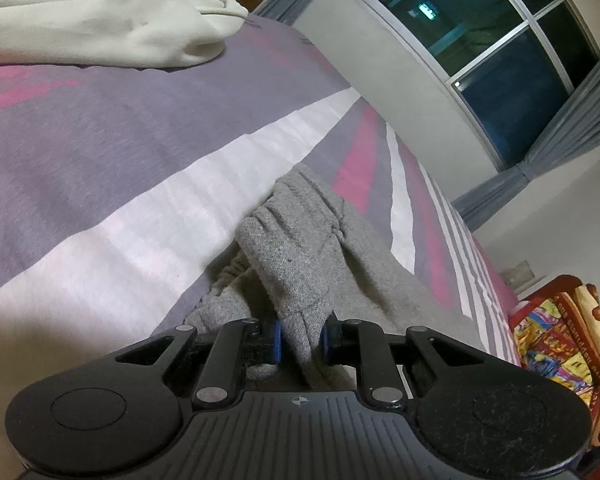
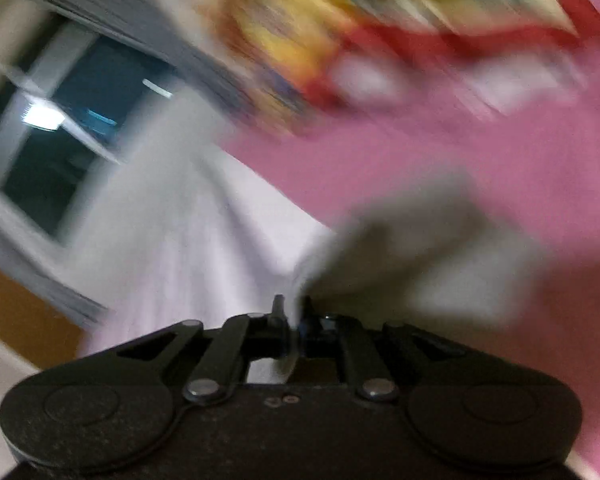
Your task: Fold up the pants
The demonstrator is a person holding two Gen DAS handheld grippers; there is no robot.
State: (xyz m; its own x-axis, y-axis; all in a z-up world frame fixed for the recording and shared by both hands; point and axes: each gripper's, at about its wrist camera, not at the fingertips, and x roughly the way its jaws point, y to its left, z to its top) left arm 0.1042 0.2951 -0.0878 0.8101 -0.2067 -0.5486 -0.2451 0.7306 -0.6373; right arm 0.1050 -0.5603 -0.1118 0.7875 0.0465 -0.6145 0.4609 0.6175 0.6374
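Note:
Grey pants (image 1: 300,256) lie bunched on a bed with a purple, pink and white striped cover (image 1: 100,152). My left gripper (image 1: 301,340) is shut on a fold of the grey fabric, which runs forward from between the blue pads. In the right wrist view everything is motion-blurred. My right gripper (image 2: 296,320) looks shut on a piece of the grey pants (image 2: 412,256), held over the pink and white cover (image 2: 420,176).
A cream garment (image 1: 100,12) lies at the far left of the bed. A colourful patterned blanket (image 1: 560,320) is at the right edge, also blurred in the right wrist view (image 2: 340,32). A wall with a dark window (image 1: 480,32) and grey curtains stands beyond the bed.

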